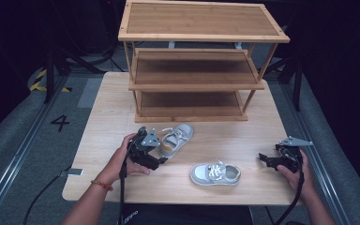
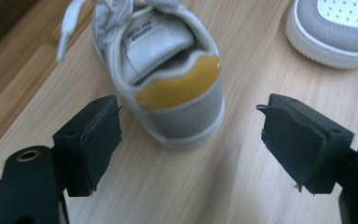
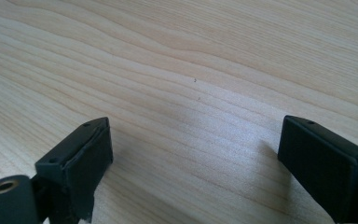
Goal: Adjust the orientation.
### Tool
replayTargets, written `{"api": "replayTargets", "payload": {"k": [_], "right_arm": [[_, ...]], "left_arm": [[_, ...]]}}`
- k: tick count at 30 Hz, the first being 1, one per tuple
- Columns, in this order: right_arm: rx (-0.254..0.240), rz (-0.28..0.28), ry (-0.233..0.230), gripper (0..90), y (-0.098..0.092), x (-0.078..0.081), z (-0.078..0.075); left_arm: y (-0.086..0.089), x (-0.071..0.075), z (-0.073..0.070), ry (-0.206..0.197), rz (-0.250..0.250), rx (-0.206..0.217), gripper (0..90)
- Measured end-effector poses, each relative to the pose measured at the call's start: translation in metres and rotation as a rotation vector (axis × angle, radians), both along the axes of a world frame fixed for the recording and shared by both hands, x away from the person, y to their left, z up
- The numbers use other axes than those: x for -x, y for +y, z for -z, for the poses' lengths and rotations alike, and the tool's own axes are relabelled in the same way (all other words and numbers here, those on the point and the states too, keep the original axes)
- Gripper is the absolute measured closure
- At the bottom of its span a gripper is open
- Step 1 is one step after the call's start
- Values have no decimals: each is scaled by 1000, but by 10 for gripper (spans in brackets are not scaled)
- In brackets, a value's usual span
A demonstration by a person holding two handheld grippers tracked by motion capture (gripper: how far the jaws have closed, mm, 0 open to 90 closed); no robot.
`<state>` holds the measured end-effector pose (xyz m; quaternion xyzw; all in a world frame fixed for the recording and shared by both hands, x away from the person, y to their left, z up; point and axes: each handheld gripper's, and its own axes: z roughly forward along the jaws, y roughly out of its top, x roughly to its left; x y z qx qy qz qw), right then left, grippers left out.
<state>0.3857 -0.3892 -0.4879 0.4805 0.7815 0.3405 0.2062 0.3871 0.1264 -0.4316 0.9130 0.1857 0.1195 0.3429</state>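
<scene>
The left gripper has its jaws spread, facing the heel of the near shoe just ahead on the table; nothing is between the pads, and the shoe's toe is cut off at the top of the left gripper view. A second shoe lies to the right, cropped to a corner in that view. The right gripper, well apart, also stands spread over bare wood.
</scene>
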Motion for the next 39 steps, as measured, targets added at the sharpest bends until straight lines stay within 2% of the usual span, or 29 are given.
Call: {"api": "replayTargets", "payload": {"k": [3, 6, 7, 9, 10, 13, 16, 18, 21, 23, 25, 27, 29, 33, 34, 35, 36, 39], "right_arm": [[-1, 1, 0, 103, 0, 0, 0], [-1, 1, 0, 103, 0, 0, 0], [0, 0, 0, 103, 0, 0, 0], [-1, 1, 0, 103, 0, 0, 0], [-2, 1, 0, 103, 0, 0, 0], [0, 0, 0, 103, 0, 0, 0], [-1, 1, 0, 103, 0, 0, 0], [-1, 0, 0, 103, 0, 0, 0], [-2, 1, 0, 103, 0, 0, 0], [-1, 1, 0, 103, 0, 0, 0], [0, 0, 0, 103, 0, 0, 0], [0, 0, 0, 103, 0, 0, 0], [-1, 0, 0, 103, 0, 0, 0], [0, 0, 0, 103, 0, 0, 0], [0, 0, 0, 103, 0, 0, 0], [0, 0, 0, 103, 0, 0, 0], [0, 0, 0, 103, 0, 0, 0], [0, 0, 0, 103, 0, 0, 0]], "left_arm": [[-5, -3, 0, 2, 0, 6, 199], [-9, -4, -2, 12, 28, 15, 236], [-9, -4, -3, 17, 35, 9, 255], [-8, -4, -5, 34, 74, 52, 358], [-8, -3, -5, 49, 84, 54, 378], [-12, 0, -5, 46, 82, 32, 376], [-14, 1, -8, 32, 92, 49, 387], [-18, 0, -10, 15, 93, 40, 375], [-21, -4, -10, 22, 95, 41, 371], [-29, -6, -9, 35, 120, 43, 396], [-31, -6, -9, 39, 132, 29, 403], [-38, -6, -9, 30, 142, -6, 404], [-41, -8, -9, 38, 146, -8, 449], [-51, -12, -6, 63, 153, -27, 451], [-55, -15, -2, 63, 163, -75, 442], [-55, -15, -2, 63, 163, -75, 439], [-55, -17, -2, 71, 170, -92, 439], [-53, -20, -2, 81, 178, -95, 463]]}}
